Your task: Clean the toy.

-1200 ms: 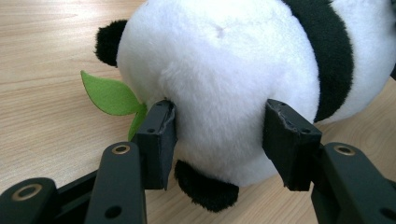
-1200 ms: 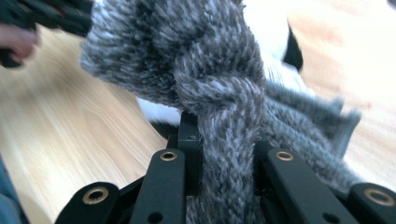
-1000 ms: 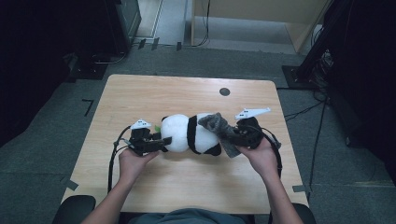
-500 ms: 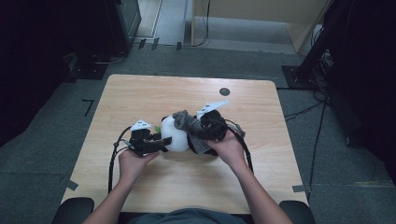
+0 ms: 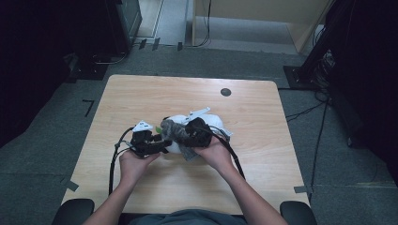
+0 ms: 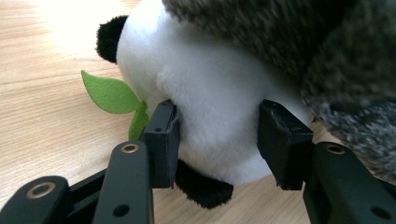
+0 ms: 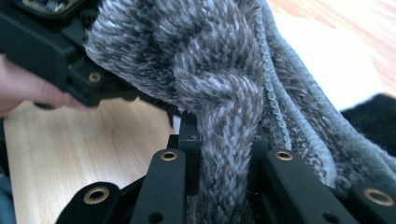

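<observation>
Left gripper (image 6: 217, 140): jaws clamped on panda toy (image 6: 210, 93), green leaf (image 6: 109, 95) beside. Right gripper (image 7: 224, 154): jaws pinching grey knit cloth (image 7: 219, 70) draped over toy, hands close together mid-table (image 5: 141, 93).

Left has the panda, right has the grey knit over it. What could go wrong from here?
1. The left gripper pinches only soft white plush on the panda, so a hard tug could slip it free.
2. The right gripper clamps one bunched fold of the knit; it might stretch or pull out.
3. The green leaf lies by a left finger and could snag.
</observation>
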{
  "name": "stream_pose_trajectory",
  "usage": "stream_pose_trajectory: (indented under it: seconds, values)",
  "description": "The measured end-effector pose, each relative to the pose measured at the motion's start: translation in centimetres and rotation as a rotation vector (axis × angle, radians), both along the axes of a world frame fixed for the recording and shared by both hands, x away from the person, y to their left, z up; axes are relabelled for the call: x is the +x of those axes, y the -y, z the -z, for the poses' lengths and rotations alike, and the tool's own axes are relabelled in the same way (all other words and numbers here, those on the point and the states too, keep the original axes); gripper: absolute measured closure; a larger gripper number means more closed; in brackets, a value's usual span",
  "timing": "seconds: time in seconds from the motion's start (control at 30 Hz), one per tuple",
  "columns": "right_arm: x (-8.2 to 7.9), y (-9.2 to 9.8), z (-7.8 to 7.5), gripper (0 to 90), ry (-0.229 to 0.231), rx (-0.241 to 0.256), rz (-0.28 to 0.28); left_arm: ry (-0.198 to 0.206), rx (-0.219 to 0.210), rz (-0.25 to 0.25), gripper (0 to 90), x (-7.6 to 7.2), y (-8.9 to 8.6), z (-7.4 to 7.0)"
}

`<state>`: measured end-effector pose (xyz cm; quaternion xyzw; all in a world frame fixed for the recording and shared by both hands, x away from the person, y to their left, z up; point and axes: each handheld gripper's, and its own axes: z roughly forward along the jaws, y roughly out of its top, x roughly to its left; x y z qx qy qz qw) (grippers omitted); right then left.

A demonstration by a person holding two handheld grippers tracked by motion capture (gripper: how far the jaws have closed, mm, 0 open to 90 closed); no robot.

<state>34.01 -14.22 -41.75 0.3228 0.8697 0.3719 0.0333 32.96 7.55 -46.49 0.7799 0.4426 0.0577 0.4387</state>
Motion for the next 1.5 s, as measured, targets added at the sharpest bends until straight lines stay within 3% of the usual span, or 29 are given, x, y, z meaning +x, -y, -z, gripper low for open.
stream_pose_trajectory:
  seconds: [0.27, 0.53, 0.9, 1.23, 1.33, 1.5]
  values:
    - [-1.2, 1.0, 0.8, 77.2, -0.03, -0.037, -0.043, 0.001, 0.0, 0.007, 52.3, 0.1, 0.0, 0.1]
    - [-2.4, 3.4, 0.6, 77.1, -0.045, -0.044, -0.026, 0.001, -0.007, 0.011, 52.7, 0.3, 0.0, 0.0]
    - [-3.4, 7.6, -0.9, 76.7, -0.018, -0.029, 0.062, -0.003, -0.011, 0.018, 52.9, 0.6, 0.0, -0.1]
    - [-2.9, 12.0, -1.6, 75.9, 0.012, -0.004, 0.215, 0.002, -0.013, 0.023, 53.2, 0.7, 0.2, -0.2]
    - [-2.6, 12.6, -1.8, 76.0, 0.025, 0.007, 0.246, 0.0, -0.015, 0.022, 53.1, 0.7, 0.2, -0.2]
    - [-2.3, 12.1, -1.3, 76.2, 0.019, -0.004, 0.241, -0.004, -0.028, 0.032, 51.5, 0.7, 0.1, -0.2]
